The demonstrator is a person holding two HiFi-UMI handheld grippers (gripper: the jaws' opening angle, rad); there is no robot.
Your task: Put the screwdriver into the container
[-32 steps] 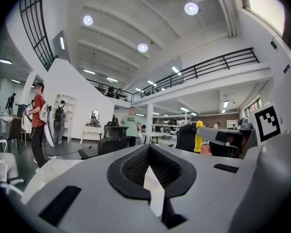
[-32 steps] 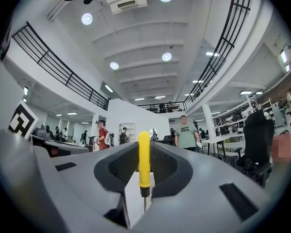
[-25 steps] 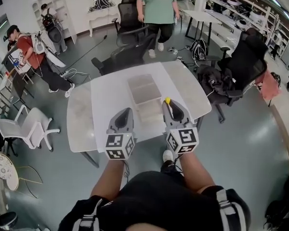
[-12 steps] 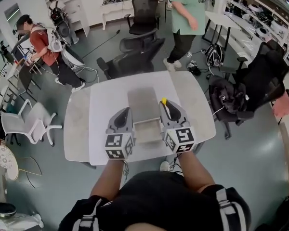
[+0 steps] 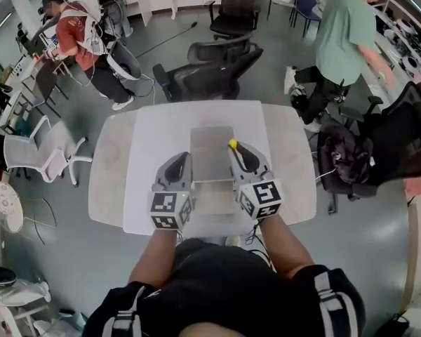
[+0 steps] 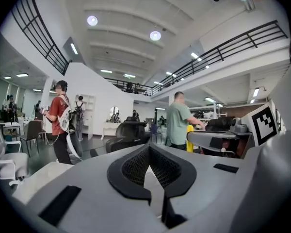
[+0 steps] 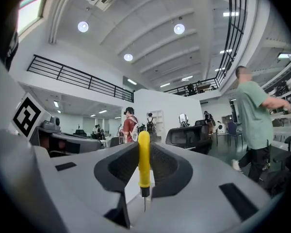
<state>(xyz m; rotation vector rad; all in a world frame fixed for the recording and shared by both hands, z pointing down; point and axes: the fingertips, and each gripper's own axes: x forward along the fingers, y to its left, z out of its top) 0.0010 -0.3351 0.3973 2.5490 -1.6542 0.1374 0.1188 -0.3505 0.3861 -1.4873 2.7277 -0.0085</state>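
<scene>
In the head view a clear shallow container [image 5: 211, 144] lies on the middle of the white table [image 5: 151, 135]. My right gripper [image 5: 240, 153] hovers at the container's right edge, shut on a yellow-handled screwdriver [image 5: 233, 144]. In the right gripper view the screwdriver [image 7: 143, 159] stands upright between the jaws of my right gripper [image 7: 144, 149], handle up and thin shaft down. My left gripper [image 5: 180, 163] is held at the container's left side. In its own view the left gripper [image 6: 149, 152] is shut, with nothing in it.
Black office chairs [image 5: 210, 69] stand behind the table, a white chair [image 5: 38, 153] to its left, and a black chair with a bag [image 5: 368, 153] to its right. A person in a green shirt [image 5: 344, 34] walks at the back right. Another person in red [image 5: 77, 30] stands at the back left.
Both grippers stay side by side over the table's near half, the right still holding the screwdriver. The view has drifted, and the person in green has walked to the right.
</scene>
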